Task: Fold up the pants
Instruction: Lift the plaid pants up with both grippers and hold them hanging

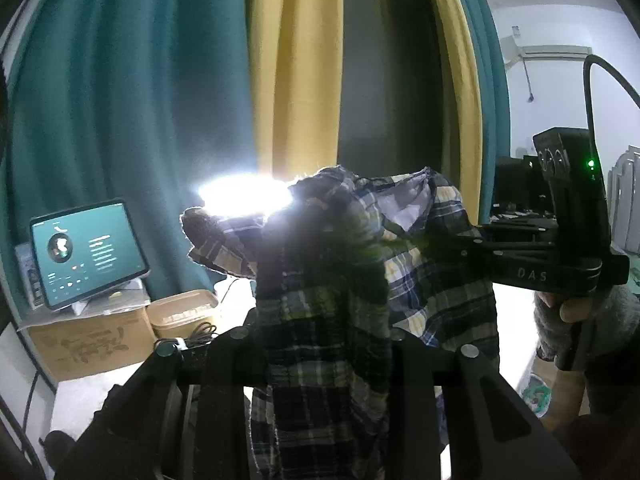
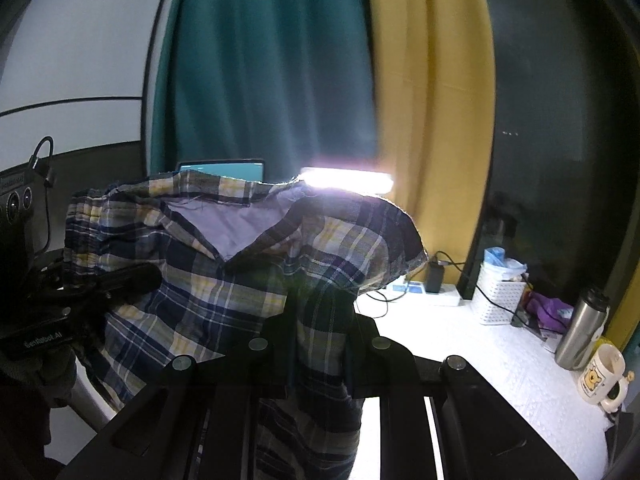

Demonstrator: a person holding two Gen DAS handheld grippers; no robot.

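Both tongs, left and right, clench soft plaid pants, rumpled, above white textured desk; teal and yellow curtains behind.

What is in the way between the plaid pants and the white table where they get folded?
Nothing visible. Both grippers, the left gripper and right gripper, hold the plaid pants up over the white table. The steel bottle, mug and white basket stand off to the side.

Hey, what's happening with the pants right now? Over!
Left gripper and right gripper both clamped on the plaid pants. Pants held up off the white table. Nothing blocking. Over.
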